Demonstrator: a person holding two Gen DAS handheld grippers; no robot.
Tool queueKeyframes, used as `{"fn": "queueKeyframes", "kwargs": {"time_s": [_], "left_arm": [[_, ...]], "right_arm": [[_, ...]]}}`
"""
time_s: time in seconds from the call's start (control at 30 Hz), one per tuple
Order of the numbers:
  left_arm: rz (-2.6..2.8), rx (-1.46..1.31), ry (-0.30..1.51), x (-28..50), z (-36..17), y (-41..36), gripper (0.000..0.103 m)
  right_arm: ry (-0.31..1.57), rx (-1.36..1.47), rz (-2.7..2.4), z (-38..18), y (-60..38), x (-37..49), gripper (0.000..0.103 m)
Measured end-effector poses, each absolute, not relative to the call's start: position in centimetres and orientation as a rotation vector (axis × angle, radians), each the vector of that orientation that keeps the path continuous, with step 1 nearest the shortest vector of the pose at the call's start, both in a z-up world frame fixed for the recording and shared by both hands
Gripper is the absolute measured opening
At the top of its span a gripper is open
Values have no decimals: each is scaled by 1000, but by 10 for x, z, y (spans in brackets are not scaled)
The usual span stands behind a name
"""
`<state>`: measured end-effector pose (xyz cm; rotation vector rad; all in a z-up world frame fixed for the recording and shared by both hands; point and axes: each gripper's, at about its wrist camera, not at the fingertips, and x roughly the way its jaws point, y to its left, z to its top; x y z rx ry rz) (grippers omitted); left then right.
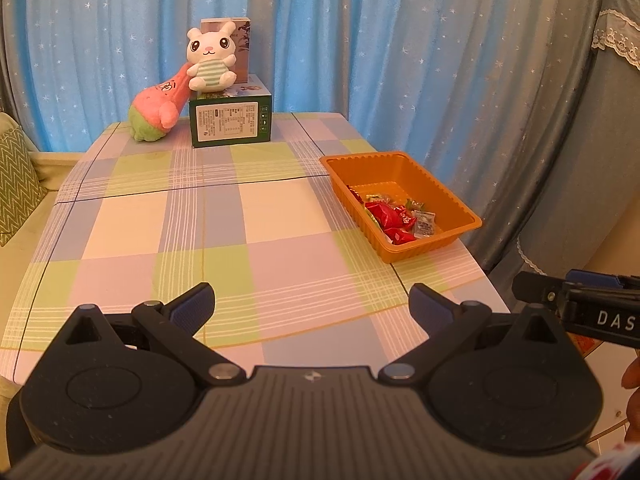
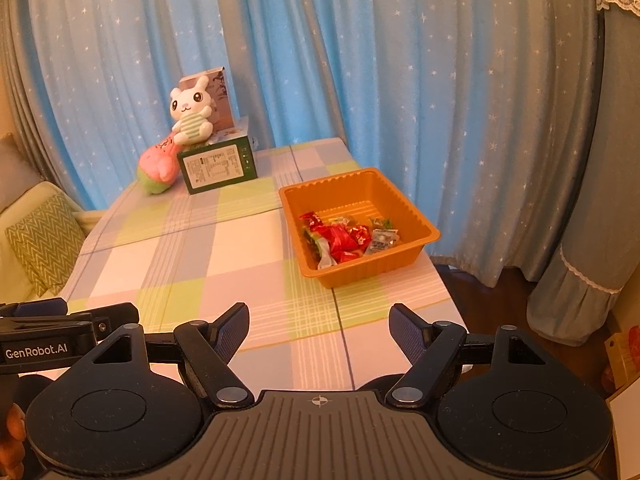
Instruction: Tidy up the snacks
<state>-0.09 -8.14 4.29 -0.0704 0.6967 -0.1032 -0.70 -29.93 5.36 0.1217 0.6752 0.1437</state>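
Over the table's near edge, left gripper (image 1: 310, 304) and right gripper (image 2: 319, 328) are hovering wide apart, holding nothing. Wrapped snacks (image 2: 344, 238) are lying gathered in the orange tray (image 2: 400, 258) by the right edge, apparently already sorted.

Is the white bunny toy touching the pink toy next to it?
Touching. In the left wrist view the white bunny toy, sitting on the green box, has its side against the pink toy's tip, which leans up onto it.
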Motion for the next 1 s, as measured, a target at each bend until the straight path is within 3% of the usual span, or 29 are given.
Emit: {"fn": "queueKeyframes", "kwargs": {"time_s": [1.0], "left_arm": [[-102,-75,700,-3,38,-81,103]], "right_arm": [[681,129,151,47,-294,-10,77]]}}
